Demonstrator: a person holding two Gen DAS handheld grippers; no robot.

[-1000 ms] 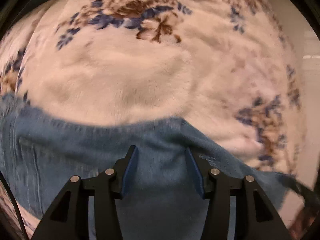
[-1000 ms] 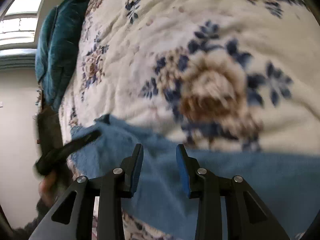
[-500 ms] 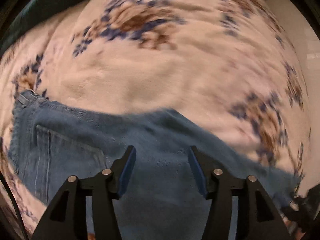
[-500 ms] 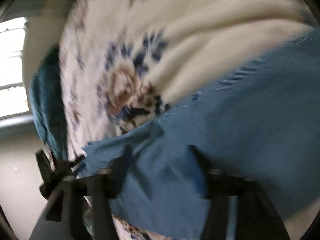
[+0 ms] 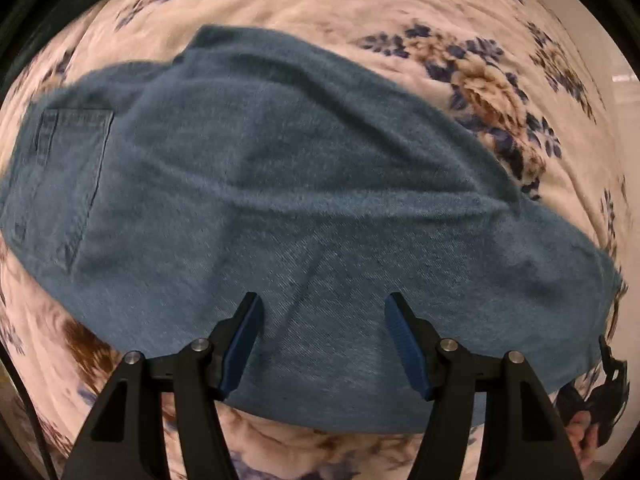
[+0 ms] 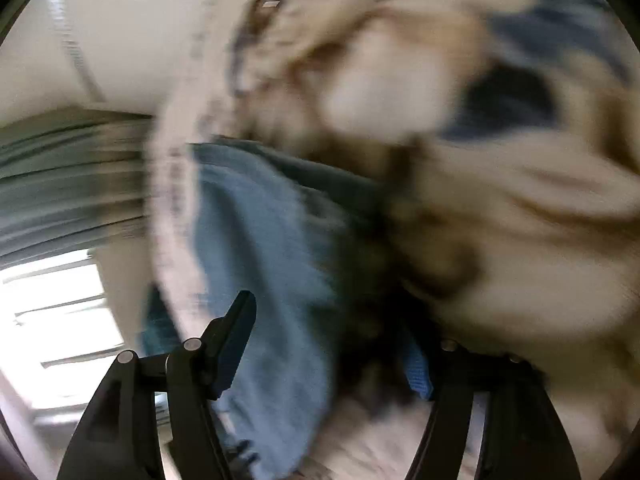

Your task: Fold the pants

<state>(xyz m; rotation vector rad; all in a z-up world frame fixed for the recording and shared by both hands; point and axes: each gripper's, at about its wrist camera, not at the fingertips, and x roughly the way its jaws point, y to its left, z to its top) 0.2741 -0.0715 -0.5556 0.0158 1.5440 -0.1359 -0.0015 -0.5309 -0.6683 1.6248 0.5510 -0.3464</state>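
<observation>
One lengthwise fold is judged made, as the blue pants (image 5: 304, 184) are seen doubled across the frame's middle on the floral blanket (image 5: 500, 40), while the left gripper (image 5: 323, 320) and right gripper (image 6: 340, 344) are opening with nothing clamped; cross folds remain.

The pants (image 5: 304, 200) lie spread on the blanket (image 5: 500, 40).
</observation>
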